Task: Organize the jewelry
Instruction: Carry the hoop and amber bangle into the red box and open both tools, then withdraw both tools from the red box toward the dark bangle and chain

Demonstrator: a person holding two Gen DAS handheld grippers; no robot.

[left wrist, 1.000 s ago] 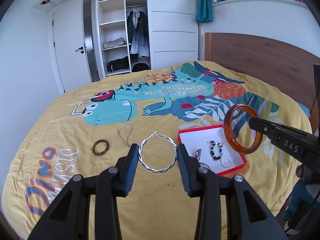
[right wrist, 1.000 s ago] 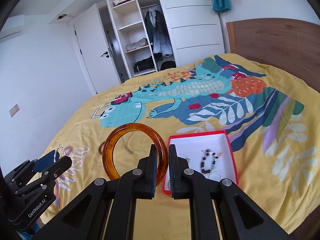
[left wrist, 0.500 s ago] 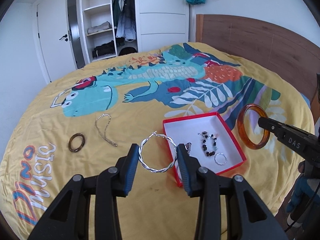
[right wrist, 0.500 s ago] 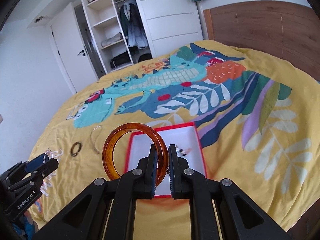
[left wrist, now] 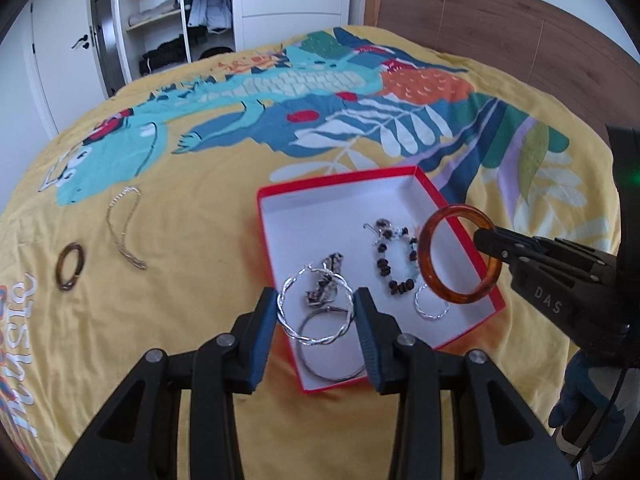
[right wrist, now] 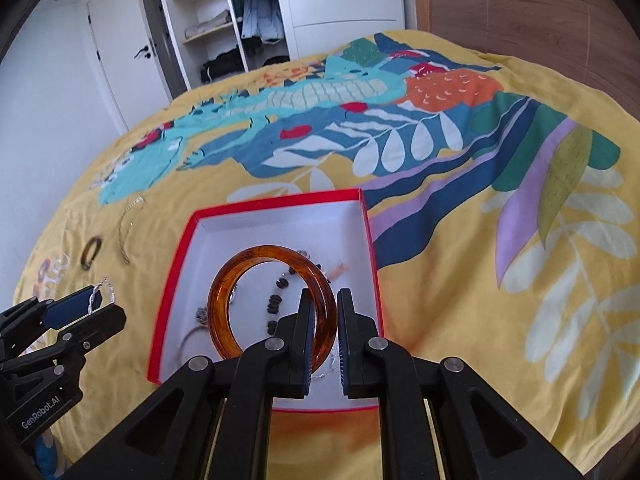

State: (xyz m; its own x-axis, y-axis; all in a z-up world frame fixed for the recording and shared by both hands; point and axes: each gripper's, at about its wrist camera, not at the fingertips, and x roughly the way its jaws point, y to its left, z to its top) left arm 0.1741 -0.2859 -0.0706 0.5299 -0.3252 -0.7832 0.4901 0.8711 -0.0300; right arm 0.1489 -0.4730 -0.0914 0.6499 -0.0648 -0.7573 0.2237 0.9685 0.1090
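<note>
left wrist view: the left gripper clasps a twisted silver hoop across its width between the blue pads, the hoop hanging over the near left part of the red-rimmed box, which sits on the yellow printed bedspread toward its right side; inside the box lie a beaded bracelet, a plain silver ring, a large thin hoop and a small dark charm piece. a thin chain and a brown ring lie on the bedspread left of the box, not yet gathered. the right gripper enters from the right edge, pinching an amber bangle above the box's right rim. right wrist view: the right gripper is closed tight on the amber bangle, which stands on edge over the white floor of the box; the left gripper shows at the lower left. to do the step well, judged from this: bring each piece low and clear inside the rim before loosening the pads, set the bangle on bare floor toward the far wall so that it does not tangle the beads, and release one hand at a time so that the light box is not nudged.
</note>
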